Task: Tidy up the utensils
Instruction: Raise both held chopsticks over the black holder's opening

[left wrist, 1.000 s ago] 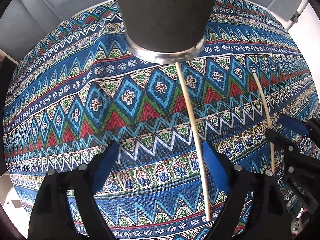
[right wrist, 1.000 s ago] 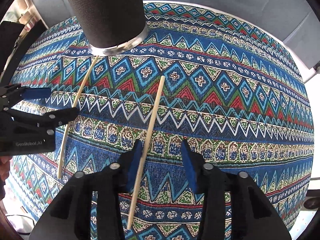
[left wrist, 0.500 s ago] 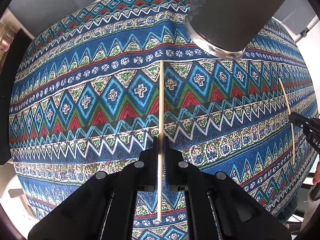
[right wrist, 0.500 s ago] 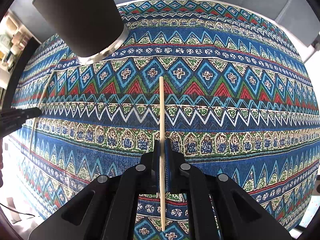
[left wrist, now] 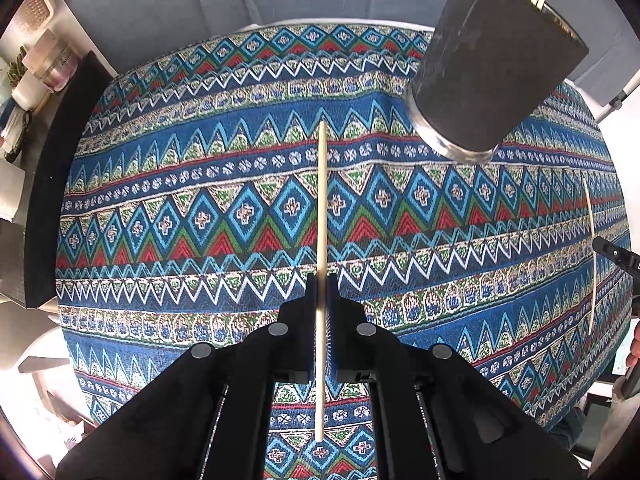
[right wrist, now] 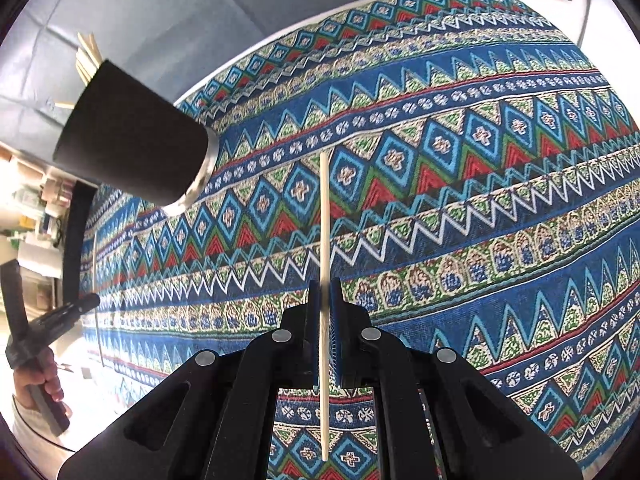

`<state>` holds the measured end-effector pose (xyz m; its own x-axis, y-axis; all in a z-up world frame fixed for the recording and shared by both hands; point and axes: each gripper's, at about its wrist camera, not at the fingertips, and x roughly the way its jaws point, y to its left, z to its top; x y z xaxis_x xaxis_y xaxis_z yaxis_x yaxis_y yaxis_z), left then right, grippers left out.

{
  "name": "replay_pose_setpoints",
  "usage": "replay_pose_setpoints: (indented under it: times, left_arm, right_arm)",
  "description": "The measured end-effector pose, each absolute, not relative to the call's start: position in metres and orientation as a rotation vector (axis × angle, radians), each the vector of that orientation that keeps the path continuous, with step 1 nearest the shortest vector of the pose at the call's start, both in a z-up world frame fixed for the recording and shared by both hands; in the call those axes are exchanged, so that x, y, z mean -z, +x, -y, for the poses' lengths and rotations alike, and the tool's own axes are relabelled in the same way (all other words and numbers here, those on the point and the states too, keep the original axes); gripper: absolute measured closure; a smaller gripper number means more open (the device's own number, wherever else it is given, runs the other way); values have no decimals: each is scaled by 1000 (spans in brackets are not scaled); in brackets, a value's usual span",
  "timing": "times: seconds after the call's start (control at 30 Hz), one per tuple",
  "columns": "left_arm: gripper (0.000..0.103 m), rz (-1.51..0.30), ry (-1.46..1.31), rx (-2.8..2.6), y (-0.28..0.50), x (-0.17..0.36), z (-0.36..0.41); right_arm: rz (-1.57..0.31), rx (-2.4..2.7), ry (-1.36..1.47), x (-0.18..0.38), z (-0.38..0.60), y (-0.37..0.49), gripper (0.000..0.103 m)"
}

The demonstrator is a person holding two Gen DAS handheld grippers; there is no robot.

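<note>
My left gripper (left wrist: 321,280) is shut on a pale wooden chopstick (left wrist: 321,200) and holds it above the patterned tablecloth (left wrist: 180,220). My right gripper (right wrist: 325,284) is shut on a second chopstick (right wrist: 325,208), also lifted off the cloth. A dark cylindrical utensil holder (left wrist: 488,68) with a metal base stands at the far right in the left wrist view; it shows at the upper left in the right wrist view (right wrist: 132,140). Several chopsticks (right wrist: 89,58) stick out of its top. The right gripper's chopstick shows at the right edge of the left wrist view (left wrist: 592,248).
The round table's far edge (left wrist: 300,24) meets a grey wall. A dark chair back (left wrist: 48,200) and shelves with clutter lie left of the table. The person's hand (right wrist: 36,376) holds the left gripper at the lower left of the right wrist view.
Both grippers closed on their chopsticks and lifted them off the cloth. Both views have risen and tilted, so the holder's top now shows.
</note>
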<state>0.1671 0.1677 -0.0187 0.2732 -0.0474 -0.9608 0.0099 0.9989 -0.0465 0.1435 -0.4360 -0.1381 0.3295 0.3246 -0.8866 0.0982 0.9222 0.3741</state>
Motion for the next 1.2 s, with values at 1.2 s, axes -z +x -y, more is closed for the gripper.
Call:
replay_pose_setpoints:
  times: [1.2]
  left_arm:
    - [98, -776, -98, 176, 227, -253, -81]
  right_arm:
    - [-612, -538, 425, -87, 330, 235, 98]
